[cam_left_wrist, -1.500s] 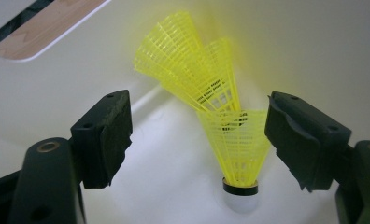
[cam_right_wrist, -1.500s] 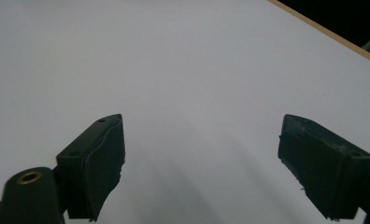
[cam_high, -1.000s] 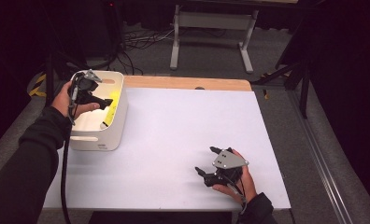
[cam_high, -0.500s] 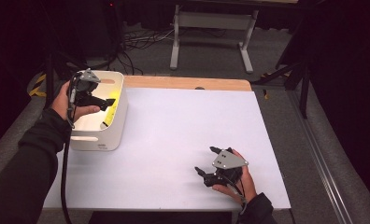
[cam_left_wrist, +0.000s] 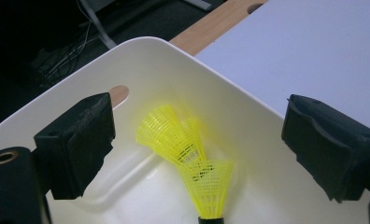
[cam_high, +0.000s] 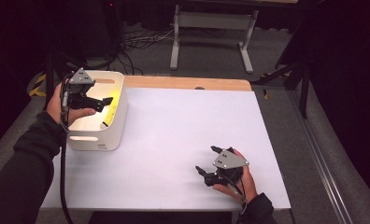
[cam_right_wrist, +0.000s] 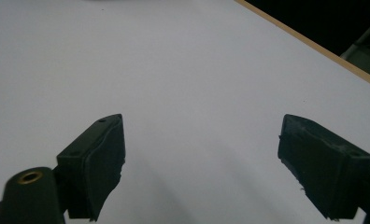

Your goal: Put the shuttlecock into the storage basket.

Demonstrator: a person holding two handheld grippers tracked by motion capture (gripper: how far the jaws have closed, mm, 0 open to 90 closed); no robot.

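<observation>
— White desk (cam_high: 174,140) is the biggest thing, with a wooden strip along its far edge. What stands on it?

— At its left side there is a white bin (cam_high: 115,126). Inside it lie yellow shuttlecocks (cam_left_wrist: 188,149), one over another, and one has its dark cork toward the camera.

— Where are the left tongs (cam_high: 106,101)?

— Over the bin opening, above the shuttlecocks. The jaws have just been opening; now they stand wide and nothing is between them.

— And the right tongs (cam_high: 205,161)?

— Low over the bare desk near the front edge, well apart from the bin. Their jaws are also wide and hold nothing.
</observation>
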